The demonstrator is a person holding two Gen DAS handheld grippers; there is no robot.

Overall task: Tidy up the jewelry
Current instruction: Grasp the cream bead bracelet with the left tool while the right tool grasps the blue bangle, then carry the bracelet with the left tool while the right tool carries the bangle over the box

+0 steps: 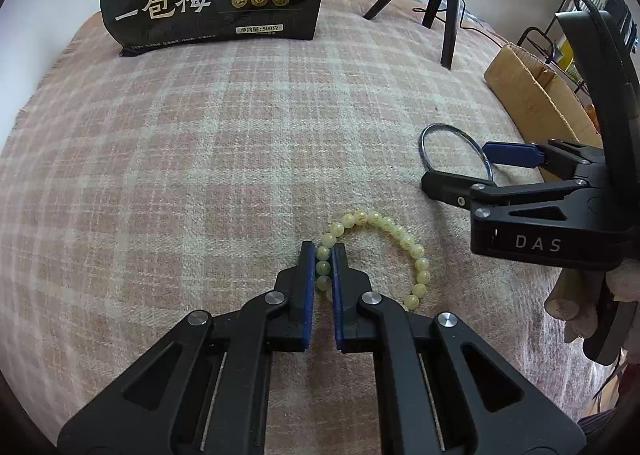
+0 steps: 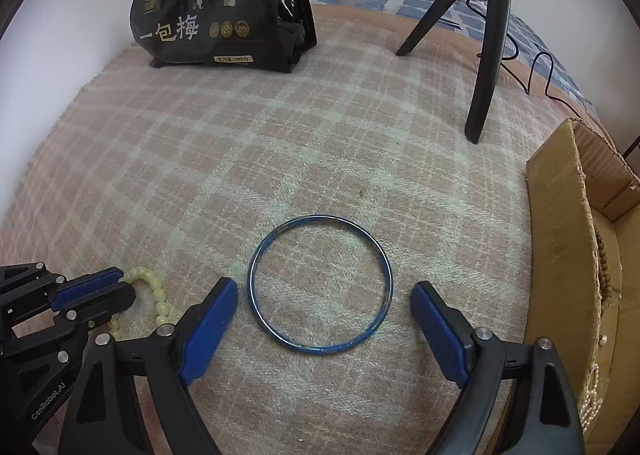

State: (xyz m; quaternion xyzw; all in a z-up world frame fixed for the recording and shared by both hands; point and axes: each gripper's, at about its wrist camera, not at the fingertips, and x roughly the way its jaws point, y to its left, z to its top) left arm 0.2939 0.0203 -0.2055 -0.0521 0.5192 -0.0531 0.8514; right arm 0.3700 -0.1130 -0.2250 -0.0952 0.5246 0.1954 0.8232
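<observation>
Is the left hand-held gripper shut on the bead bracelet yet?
Shut on it: the left hand-held gripper has both blue pads pressed against the bead bracelet.

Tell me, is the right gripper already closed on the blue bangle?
No, the right gripper stands open around the blue bangle.

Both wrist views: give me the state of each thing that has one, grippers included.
left gripper: shut on the bead bracelet.
bead bracelet: lying on the blanket, one side pinched.
right gripper: open, fingers either side of the bangle, not touching.
blue bangle: flat on the blanket, free.
cardboard box: open, beaded strands inside.
black snack bag: standing upright.
tripod: standing.
</observation>
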